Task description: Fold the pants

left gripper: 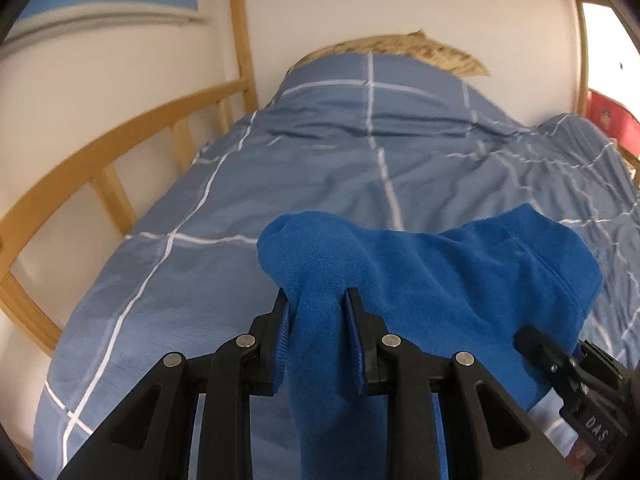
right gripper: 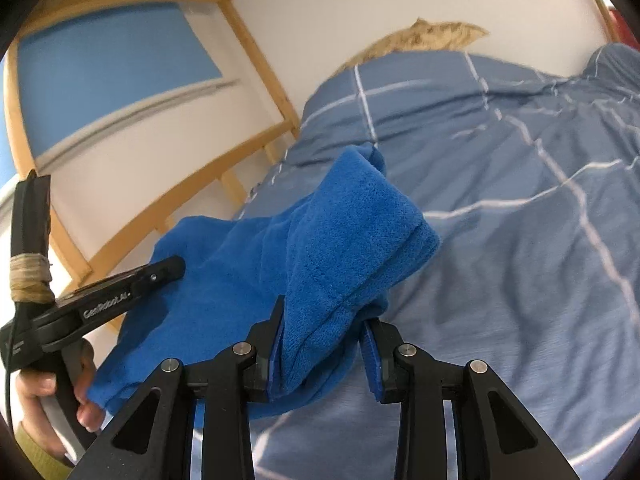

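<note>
The bright blue fleece pants (left gripper: 420, 264) hang bunched above the bed, held at two spots. My left gripper (left gripper: 318, 304) is shut on a fold of the pants, which drapes down between its fingers. My right gripper (right gripper: 324, 320) is shut on another bunched part of the pants (right gripper: 328, 240); the cloth fills the gap between its pads. The right gripper's body shows at the lower right of the left wrist view (left gripper: 560, 364). The left gripper (right gripper: 120, 292) and the hand holding it show at the left of the right wrist view.
The bed has a blue-grey duvet (left gripper: 320, 168) with white grid lines. A wooden rail (left gripper: 120, 140) runs along its left side by the white wall. A straw-coloured pillow (left gripper: 420, 50) lies at the head. A red object (left gripper: 608, 116) sits at far right.
</note>
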`<state>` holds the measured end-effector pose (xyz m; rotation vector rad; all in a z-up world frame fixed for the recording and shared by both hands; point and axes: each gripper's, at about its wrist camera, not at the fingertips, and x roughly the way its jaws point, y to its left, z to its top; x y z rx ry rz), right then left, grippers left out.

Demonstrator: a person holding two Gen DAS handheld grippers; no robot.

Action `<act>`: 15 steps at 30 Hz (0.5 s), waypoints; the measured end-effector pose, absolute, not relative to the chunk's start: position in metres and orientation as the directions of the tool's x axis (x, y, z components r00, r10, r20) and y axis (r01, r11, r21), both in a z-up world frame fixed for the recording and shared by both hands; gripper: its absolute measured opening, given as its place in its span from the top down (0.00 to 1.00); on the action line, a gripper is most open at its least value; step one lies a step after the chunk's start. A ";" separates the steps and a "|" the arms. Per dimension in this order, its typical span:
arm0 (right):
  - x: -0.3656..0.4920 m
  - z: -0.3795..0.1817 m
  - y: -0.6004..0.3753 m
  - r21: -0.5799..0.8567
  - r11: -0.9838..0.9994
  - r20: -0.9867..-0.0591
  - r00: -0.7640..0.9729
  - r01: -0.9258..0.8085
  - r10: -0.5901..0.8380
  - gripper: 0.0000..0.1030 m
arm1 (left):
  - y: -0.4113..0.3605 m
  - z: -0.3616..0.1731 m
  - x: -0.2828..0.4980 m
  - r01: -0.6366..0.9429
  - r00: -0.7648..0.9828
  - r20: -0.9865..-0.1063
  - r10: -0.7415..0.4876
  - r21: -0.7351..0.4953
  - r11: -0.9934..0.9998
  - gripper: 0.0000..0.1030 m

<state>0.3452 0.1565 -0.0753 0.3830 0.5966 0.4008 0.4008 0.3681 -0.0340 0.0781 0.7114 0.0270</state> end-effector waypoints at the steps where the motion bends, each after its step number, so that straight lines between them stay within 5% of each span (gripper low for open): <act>1: 0.347 -0.078 0.161 0.450 0.857 -0.467 0.752 -0.250 0.465 0.67 | 0.372 -0.039 0.404 -0.003 0.751 -0.657 0.056 0.082 0.997 0.75; 10: 0.364 -0.117 0.182 0.460 0.858 -0.584 0.651 -0.227 0.485 0.63 | 0.387 -0.087 0.411 -0.031 0.672 -0.731 0.116 0.128 0.991 0.72; 13: 0.360 -0.122 0.176 0.468 0.858 -0.617 0.618 -0.209 0.487 0.49 | 0.387 -0.087 0.404 -0.104 0.662 -0.711 0.236 0.225 0.969 0.69; 15: 0.354 -0.122 0.164 0.470 0.868 -0.641 0.615 -0.158 0.459 0.36 | 0.388 -0.085 0.398 -0.150 0.646 -0.695 0.316 0.290 0.945 0.56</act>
